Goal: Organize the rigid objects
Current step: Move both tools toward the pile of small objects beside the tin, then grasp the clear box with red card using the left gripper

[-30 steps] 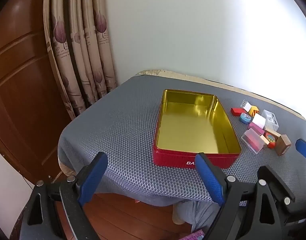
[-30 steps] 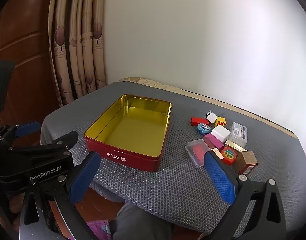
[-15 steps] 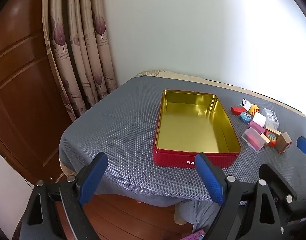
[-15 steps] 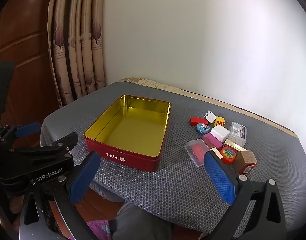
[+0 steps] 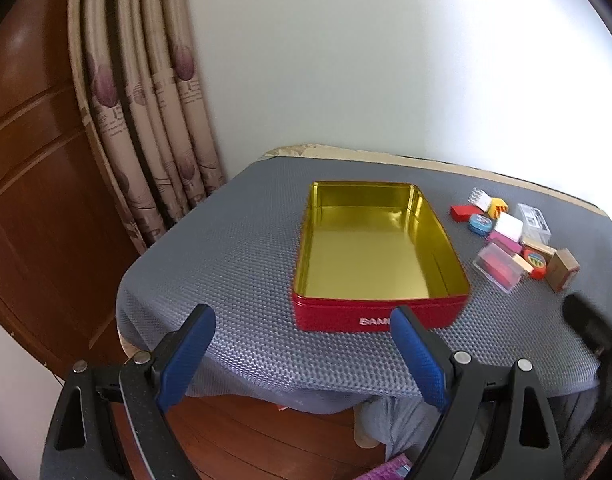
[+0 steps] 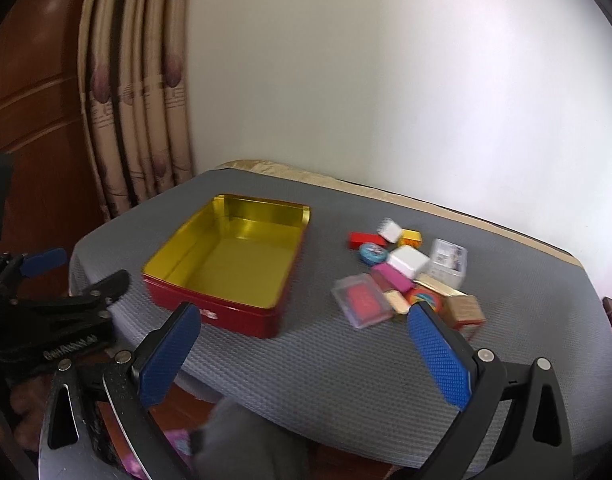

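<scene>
— Both of your wrist views shifted over the last second: the right gripper (image 6: pixel 302 344) swung toward the pile of small objects (image 6: pixel 406 276), and that picture went blurry, so you were moving fairly fast. Your left gripper (image 5: pixel 302 354) drifted far less; the red tin (image 5: pixel 380 256) sat a little further off in its view than before.

— And what were the tongs doing?

— Each pair stood wide apart, with nothing between the blue pads (image 6: pixel 440 360). You held nothing on either side.

— Where were the things to sort?

— All of them lay clustered on the grey mat (image 6: pixel 346 380), to the right of the tin and well clear of its wall. The tin (image 6: pixel 230 264) was empty, its gold floor bare. Nearest your right gripper were the clear case with the red insert (image 6: pixel 362 304) and the brown box (image 6: pixel 464 310).

— So how far along were you?

— Right at the start, by my judgement: nothing was in the tin yet. The swing to the right looked like an approach for a first pick. Through the blur I could not tell which piece you were aiming at, though the clear case seemed the likeliest.
</scene>
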Demonstrator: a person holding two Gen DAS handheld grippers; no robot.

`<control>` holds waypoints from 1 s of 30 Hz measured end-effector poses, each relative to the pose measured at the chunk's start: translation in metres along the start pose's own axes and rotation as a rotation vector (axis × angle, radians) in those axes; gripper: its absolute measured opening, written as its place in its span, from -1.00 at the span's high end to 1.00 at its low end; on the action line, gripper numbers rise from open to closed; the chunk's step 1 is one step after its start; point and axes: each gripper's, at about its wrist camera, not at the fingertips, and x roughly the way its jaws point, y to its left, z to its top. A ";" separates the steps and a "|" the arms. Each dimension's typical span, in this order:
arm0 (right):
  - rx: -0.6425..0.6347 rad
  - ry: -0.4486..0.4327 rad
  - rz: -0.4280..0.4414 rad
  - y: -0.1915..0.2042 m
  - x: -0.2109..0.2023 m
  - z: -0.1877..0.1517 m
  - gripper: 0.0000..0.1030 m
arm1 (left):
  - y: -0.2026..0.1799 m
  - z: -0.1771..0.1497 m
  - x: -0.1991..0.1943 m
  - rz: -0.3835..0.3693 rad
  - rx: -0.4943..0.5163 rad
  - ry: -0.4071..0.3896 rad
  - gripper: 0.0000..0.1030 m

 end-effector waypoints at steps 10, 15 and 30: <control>0.133 0.056 -0.137 -0.112 -0.007 -0.030 -0.99 | -0.044 -0.002 -0.001 -0.163 0.086 0.123 -0.77; 0.238 0.098 -0.184 -0.164 -0.004 -0.047 -1.00 | -0.087 0.005 -0.003 -0.247 0.159 0.158 -0.77; 0.404 0.152 -0.170 -0.233 0.004 -0.062 -1.00 | -0.200 0.053 0.096 -0.403 0.039 0.510 -0.77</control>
